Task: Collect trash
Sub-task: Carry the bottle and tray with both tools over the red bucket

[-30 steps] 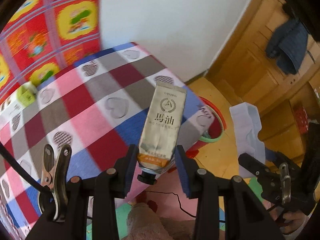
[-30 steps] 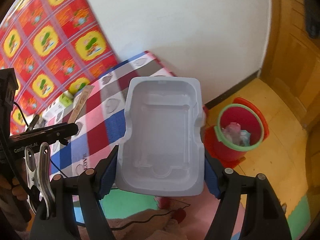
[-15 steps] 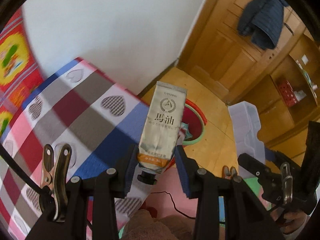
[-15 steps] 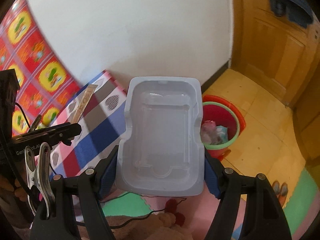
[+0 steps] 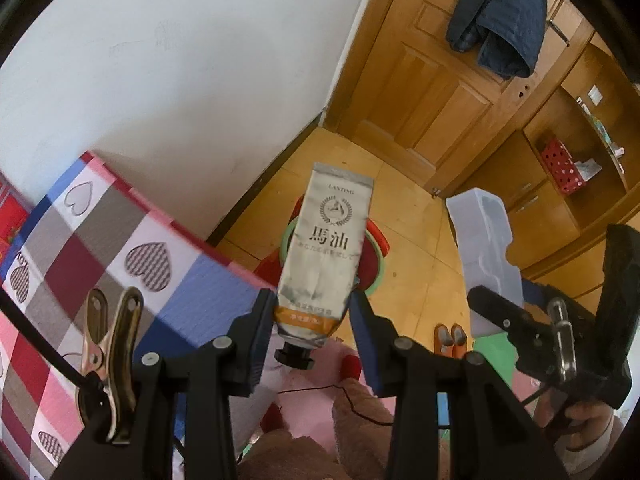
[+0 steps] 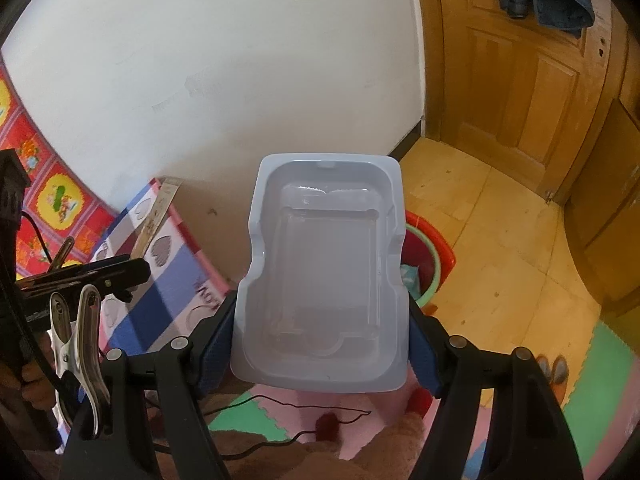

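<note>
My left gripper (image 5: pixel 312 312) is shut on a cream-coloured hand cream tube (image 5: pixel 326 248), cap toward me, held in the air over the red bin with a green rim (image 5: pixel 378 256) on the floor. My right gripper (image 6: pixel 322 320) is shut on a pale grey plastic tray (image 6: pixel 324 280), which also shows in the left wrist view (image 5: pixel 486 248). The bin (image 6: pixel 426 264) lies just right of and behind the tray, with crumpled trash inside. The bin is partly hidden in both views.
A table with a checked heart-pattern cloth (image 5: pixel 80 256) stands to the left, against a white wall. A wooden door (image 6: pixel 520 80) with a dark jacket (image 5: pixel 500 20) hanging on it is at the back right. Foam mats (image 6: pixel 600 392) and a cable (image 6: pixel 304 412) lie on the floor.
Both grippers have swung right, away from the table and toward the bin, each still holding its object. The tube now hangs over the bin.
</note>
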The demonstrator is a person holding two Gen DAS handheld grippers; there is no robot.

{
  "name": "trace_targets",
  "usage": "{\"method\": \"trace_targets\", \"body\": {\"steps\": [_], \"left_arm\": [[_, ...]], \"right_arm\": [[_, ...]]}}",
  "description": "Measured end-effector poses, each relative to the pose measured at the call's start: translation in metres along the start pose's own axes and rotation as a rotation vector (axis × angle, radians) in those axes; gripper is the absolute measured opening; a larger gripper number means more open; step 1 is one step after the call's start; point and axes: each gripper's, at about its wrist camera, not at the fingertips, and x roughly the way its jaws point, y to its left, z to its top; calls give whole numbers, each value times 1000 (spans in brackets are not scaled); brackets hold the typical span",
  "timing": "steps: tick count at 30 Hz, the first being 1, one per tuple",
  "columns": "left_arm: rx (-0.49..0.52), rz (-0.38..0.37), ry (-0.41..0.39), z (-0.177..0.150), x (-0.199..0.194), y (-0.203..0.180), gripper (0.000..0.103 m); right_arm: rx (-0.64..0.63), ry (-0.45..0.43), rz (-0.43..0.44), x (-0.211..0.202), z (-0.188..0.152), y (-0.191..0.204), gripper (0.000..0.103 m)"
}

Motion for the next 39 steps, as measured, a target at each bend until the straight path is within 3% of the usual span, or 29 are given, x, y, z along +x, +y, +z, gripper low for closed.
{"method": "trace_targets", "body": {"steps": [7,20,26,39], "left_arm": [[-67,25,3,23,35,-41,40],[-250,71,-43,45,102,-101,40],[-327,65,2,37,150,-101,40],[-336,80,45,27,270,-68,40]], "right_arm": [[-60,33,37,21,32,-47,75],[-301,147,140,79,88,-118,75],[-379,199,163,117,87,-139,75],[-406,264,164,202,59,-162,75]]}}
